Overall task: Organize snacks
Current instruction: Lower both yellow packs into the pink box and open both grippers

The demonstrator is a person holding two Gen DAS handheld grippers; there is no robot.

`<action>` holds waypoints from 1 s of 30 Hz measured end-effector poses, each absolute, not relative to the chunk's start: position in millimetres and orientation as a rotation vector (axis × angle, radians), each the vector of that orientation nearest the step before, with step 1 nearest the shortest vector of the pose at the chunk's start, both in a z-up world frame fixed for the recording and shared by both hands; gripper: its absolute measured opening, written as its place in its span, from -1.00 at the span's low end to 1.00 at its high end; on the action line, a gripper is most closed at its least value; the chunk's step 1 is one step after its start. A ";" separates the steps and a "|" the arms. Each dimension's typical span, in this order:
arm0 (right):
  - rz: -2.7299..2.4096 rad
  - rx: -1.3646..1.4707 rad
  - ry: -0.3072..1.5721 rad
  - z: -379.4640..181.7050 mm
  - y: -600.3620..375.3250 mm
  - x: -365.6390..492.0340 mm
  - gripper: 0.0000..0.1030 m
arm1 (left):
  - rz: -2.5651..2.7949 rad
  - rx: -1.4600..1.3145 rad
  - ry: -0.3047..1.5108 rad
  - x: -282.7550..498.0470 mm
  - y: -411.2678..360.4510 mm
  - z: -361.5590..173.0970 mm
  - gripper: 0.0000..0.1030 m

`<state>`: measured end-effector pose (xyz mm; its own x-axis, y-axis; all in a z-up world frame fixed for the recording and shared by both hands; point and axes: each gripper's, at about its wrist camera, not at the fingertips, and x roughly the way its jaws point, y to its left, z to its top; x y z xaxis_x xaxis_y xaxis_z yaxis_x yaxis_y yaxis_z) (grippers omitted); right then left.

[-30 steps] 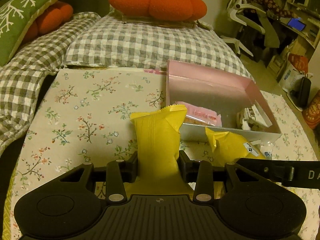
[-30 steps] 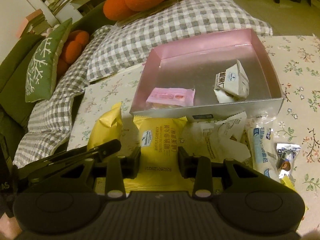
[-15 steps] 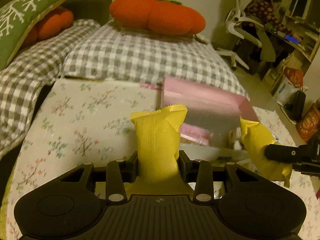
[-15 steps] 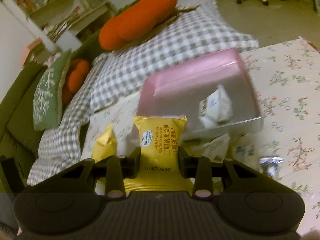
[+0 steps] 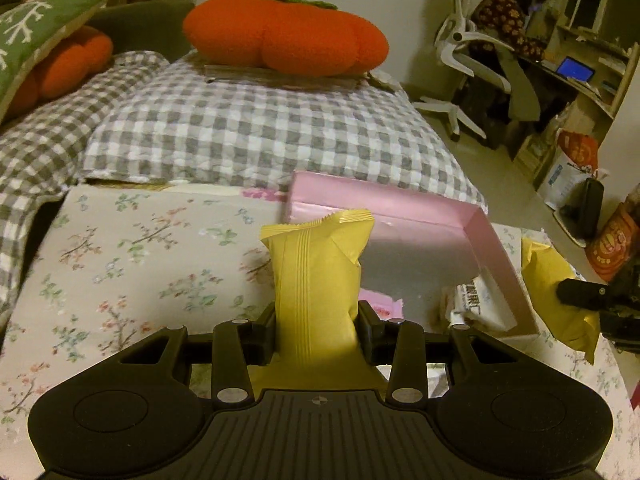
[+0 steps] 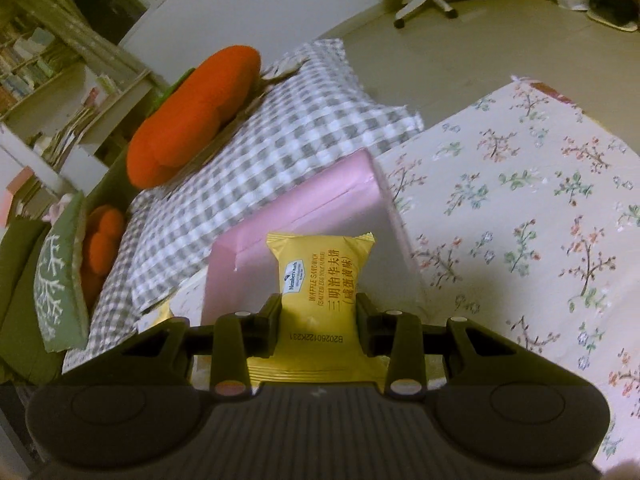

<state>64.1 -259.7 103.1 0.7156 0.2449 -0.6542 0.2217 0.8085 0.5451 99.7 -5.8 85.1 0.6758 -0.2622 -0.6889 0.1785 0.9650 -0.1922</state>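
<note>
My left gripper (image 5: 318, 330) is shut on a yellow snack packet (image 5: 316, 264) and holds it upright just in front of the pink box (image 5: 400, 210). Inside the box lie a pink packet (image 5: 380, 304) and a white packet (image 5: 474, 300). My right gripper (image 6: 318, 324) is shut on a yellow waffle sandwich packet (image 6: 320, 276), raised above the pink box (image 6: 296, 232). That packet (image 5: 556, 292) and the right gripper also show at the right in the left wrist view.
The box stands on a floral tablecloth (image 5: 140, 260). A grey checked cushion (image 5: 260, 132) with an orange pumpkin pillow (image 5: 284, 36) lies behind it. A green pillow (image 6: 60, 276) sits to the left. An office chair (image 5: 472, 60) and desk stand at the far right.
Both grippers have risen with their yellow packets. The right gripper lifted its packet off the table and tilted, so the other loose snacks have dropped out of its view.
</note>
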 end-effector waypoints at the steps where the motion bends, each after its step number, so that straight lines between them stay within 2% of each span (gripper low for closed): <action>1: 0.011 0.639 0.783 103.5 -260.5 64.1 -0.33 | -0.255 -0.106 0.789 101.1 -9.1 85.1 -0.28; 11: 0.026 0.648 0.810 88.5 -262.1 87.4 -0.33 | -0.299 -0.114 0.811 125.3 -34.7 72.7 -0.28; 25: -0.012 0.515 0.861 65.5 -243.6 121.0 -0.34 | -0.330 -0.063 0.771 150.0 -60.2 57.0 -0.28; 30: -0.003 0.493 0.828 70.9 -240.3 119.0 -0.25 | -0.323 -0.086 0.740 156.0 -52.2 54.8 -0.24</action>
<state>119.0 -240.3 70.9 0.6829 0.1861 -0.7064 0.1915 0.8875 0.4191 156.0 -52.2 54.8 0.6915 -0.3193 -0.6480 0.2588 0.9470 -0.1904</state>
